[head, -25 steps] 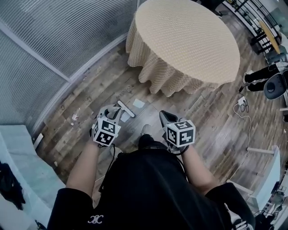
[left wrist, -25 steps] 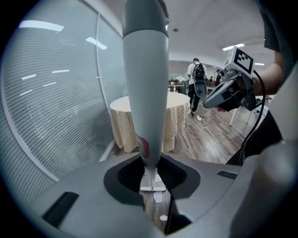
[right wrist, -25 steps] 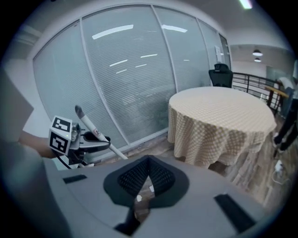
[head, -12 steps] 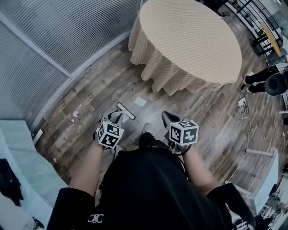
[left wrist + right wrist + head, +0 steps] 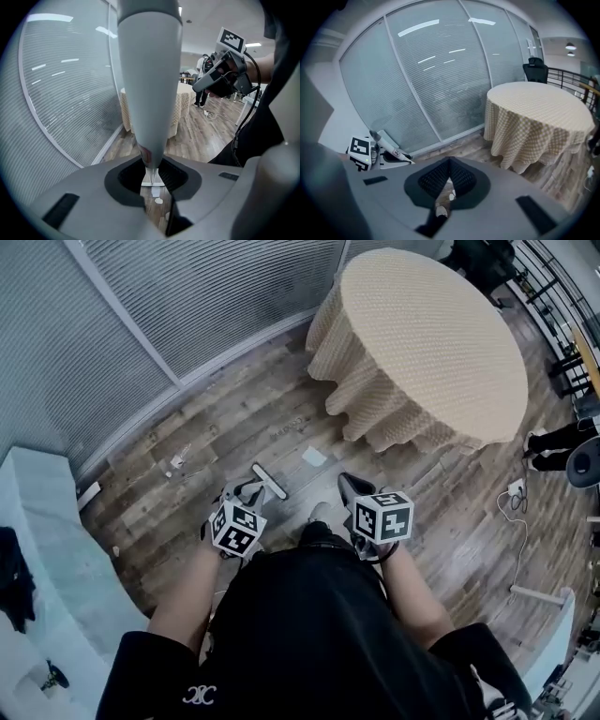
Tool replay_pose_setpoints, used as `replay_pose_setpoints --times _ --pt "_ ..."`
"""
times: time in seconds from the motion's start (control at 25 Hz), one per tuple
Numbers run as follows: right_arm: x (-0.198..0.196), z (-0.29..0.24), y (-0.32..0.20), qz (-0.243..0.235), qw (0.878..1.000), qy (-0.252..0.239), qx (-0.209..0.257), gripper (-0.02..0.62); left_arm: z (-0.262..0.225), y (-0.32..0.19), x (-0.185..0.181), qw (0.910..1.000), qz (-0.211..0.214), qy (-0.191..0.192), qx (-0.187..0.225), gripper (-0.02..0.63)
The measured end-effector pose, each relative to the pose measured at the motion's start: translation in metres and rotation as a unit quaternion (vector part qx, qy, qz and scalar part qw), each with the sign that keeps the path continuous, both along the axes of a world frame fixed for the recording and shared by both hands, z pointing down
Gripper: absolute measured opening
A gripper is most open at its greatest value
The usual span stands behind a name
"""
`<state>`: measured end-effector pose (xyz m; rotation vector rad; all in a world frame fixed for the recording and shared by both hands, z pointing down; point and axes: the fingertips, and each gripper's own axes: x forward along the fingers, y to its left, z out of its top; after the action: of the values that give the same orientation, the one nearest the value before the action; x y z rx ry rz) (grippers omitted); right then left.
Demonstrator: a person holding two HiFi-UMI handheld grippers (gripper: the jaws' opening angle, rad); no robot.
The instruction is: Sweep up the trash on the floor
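A person stood on a brown wooden plank floor (image 5: 234,423) with a gripper in each hand. The left gripper (image 5: 244,493) was clenched around a pale grey, tapering sweeper pole (image 5: 149,93). The pole's long axis ran steeply down and forward, toward 12 o'clock from the person. At its lower end was a narrow white sweeper head (image 5: 269,481), down at the floor just ahead of the feet. Seen from above, the head lay slanted from 10 to 4 o'clock. A white square paper scrap (image 5: 314,457) lay near the head, at 1 o'clock. Smaller white litter (image 5: 176,461) sat at 10 o'clock beside a ribbed glass wall (image 5: 206,287). The right gripper (image 5: 352,488) had its jaws pressed together on nothing. A round table under a beige cloth (image 5: 422,343) stood at 1 o'clock.
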<state>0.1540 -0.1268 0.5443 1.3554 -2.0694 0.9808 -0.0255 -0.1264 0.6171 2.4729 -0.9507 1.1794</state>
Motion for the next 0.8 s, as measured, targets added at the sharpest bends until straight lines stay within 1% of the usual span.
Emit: replay_pose_setpoints --times 0.2,0.4,0.6,0.8 --pt "-0.017 0.000 -0.002 -0.016 1.000 0.002 0.004 0.012 -0.005 0.007 -0.008 1.0000 0.002 0.003 0.007 0.084" --pt "-0.014 0.004 0.002 -0.013 1.000 0.001 0.000 0.012 -0.009 0.005 -0.002 0.9998 0.012 0.003 0.015 0.084" --pt "0.007 0.007 0.002 0.009 1.000 0.002 -0.001 0.012 -0.016 -0.008 0.021 0.9992 0.032 0.009 0.024 0.084" --pt "0.045 0.011 0.003 0.036 0.999 0.000 -0.006 0.012 -0.029 -0.029 0.061 0.9977 0.053 0.021 0.037 0.086"
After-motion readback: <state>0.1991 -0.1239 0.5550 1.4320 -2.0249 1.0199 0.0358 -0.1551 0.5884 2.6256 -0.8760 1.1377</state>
